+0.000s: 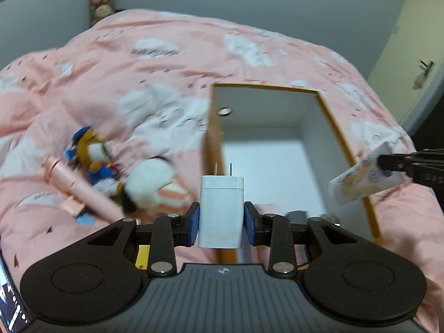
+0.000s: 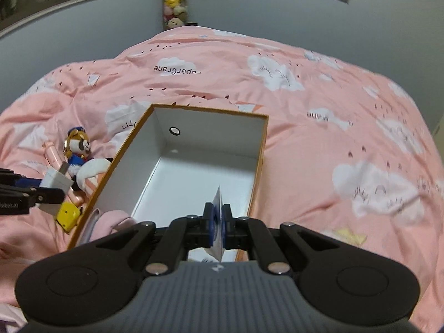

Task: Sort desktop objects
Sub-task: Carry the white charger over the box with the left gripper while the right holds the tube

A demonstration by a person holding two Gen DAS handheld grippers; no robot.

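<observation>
My left gripper (image 1: 221, 219) is shut on a white two-pin charger (image 1: 221, 208), held above the near left wall of an open orange box (image 1: 327, 127) with a white inside. My right gripper (image 2: 219, 223) is shut on a thin white printed packet (image 2: 218, 202), seen edge-on above the box's (image 2: 211, 111) near end. The packet (image 1: 366, 179) and right gripper also show in the left wrist view at the box's right rim. The charger (image 2: 55, 181) and left gripper show in the right wrist view left of the box.
On the pink cloud-print quilt (image 2: 319, 111), left of the box, lie a plush bear in blue (image 1: 94, 158), a white plush (image 1: 149, 183), a pink tube (image 1: 80, 186) and a yellow item (image 2: 67, 216). A phone edge (image 1: 8, 299) shows at bottom left.
</observation>
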